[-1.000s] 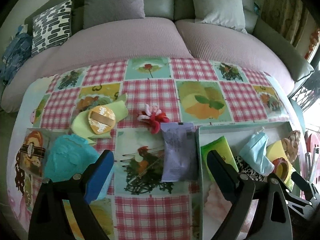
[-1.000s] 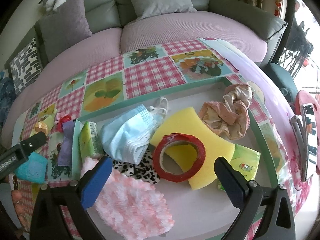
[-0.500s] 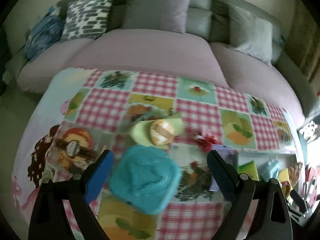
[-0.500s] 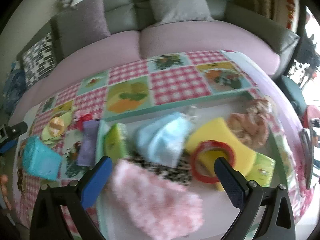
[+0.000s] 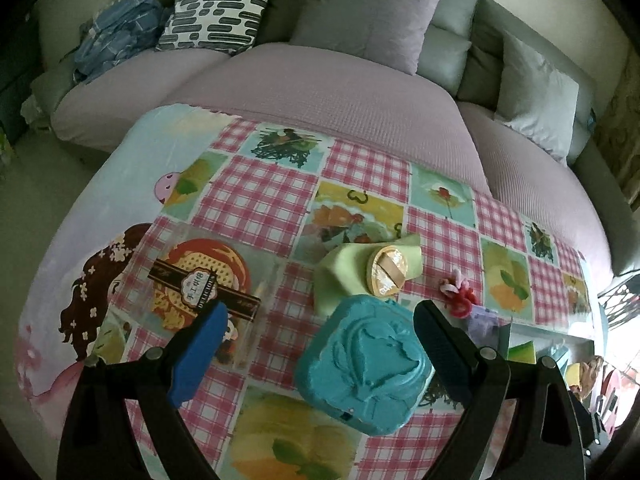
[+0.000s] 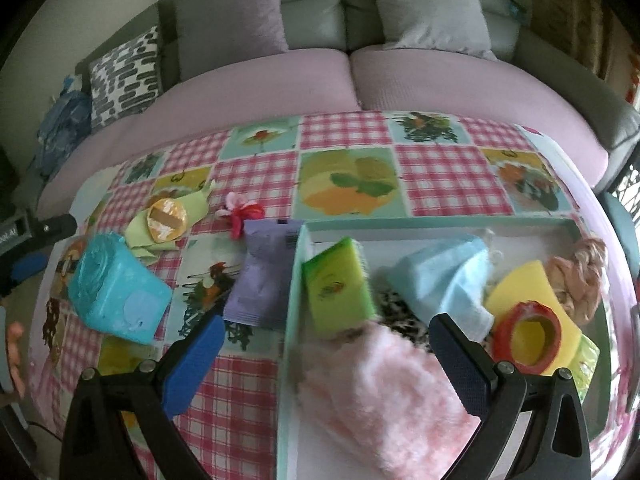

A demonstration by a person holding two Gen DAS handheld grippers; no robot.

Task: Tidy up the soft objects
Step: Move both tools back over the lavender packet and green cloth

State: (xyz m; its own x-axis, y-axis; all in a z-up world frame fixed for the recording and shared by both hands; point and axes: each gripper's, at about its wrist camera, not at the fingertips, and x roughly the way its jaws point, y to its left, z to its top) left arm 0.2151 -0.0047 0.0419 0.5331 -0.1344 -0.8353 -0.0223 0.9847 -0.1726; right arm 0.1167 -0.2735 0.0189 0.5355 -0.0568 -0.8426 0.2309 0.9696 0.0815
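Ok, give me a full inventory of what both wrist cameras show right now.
Teal embossed soft pack: 1, teal, on tablecloth, left of tray.
Light green cloth: 1, under round orange puff, behind pack.
Red-pink hair tie: 1, mid-table.
Purple sachet: 1, against tray's left wall.
White tray with mint rim: 1, right side of table.
In tray: green-yellow sponge; blue face mask; yellow foam; red tape roll; pink fluffy cloth; peach scrunched cloth.
Left hand-held gripper: open, over teal pack.
Right hand-held gripper: open, empty, over tray edge.
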